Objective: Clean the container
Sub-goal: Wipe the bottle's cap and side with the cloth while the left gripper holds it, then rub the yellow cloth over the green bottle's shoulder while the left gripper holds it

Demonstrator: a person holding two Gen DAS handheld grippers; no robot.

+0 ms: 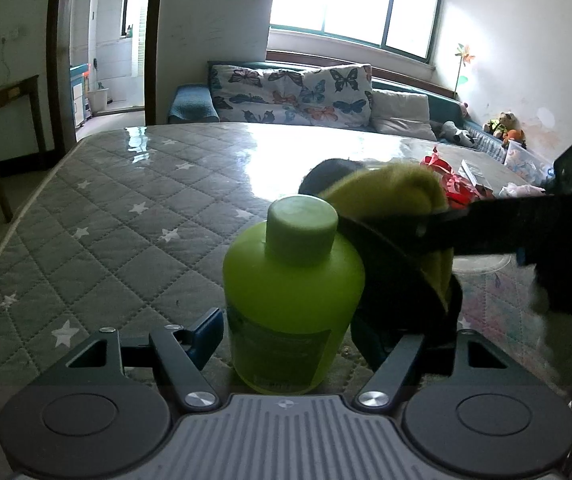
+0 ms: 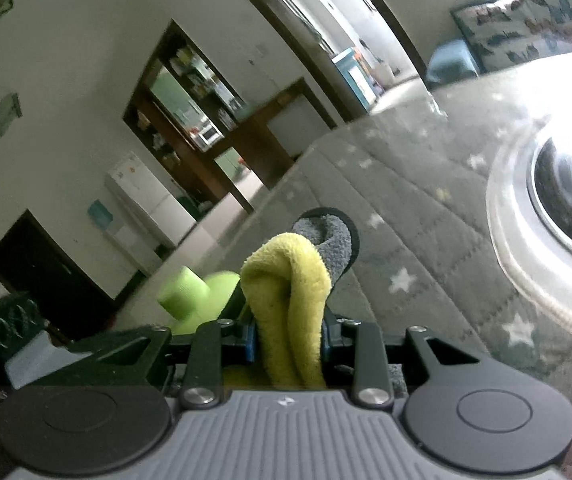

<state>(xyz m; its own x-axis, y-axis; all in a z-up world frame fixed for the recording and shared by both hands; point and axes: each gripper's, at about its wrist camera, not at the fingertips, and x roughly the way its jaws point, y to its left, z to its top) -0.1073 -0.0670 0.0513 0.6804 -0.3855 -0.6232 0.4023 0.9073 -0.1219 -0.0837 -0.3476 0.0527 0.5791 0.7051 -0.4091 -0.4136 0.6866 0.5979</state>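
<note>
Gripping a folded yellow-green microfibre cloth, the right tool has its blue-padded jaws drawn in tight on the fabric, and a grey fold of the same cloth sticks out beyond the yellow. The bunched end leads, so soft pile rather than plastic would meet whatever it rubs. In the left wrist view that cloth rides just beside the shoulder and cap of the lime-green bottle; whether it touches the plastic I cannot tell.

The left tool has the bottle low on its body, one blue pad against the left side; the other jaw is hidden behind the bottle and the right tool's dark frame, so the hold looks firm but I judge that from one side only. Held so, the bottle would be steadied against a wiping push.

The bottle stands upright, long axis vertical, its pale green cap pointing at the ceiling, label facing the left tool. It sits on the near part of the bench, covered in a grey quilted star-patterned cloth under glossy film. Well off to the right-hand side lies a steel bowl.
</note>
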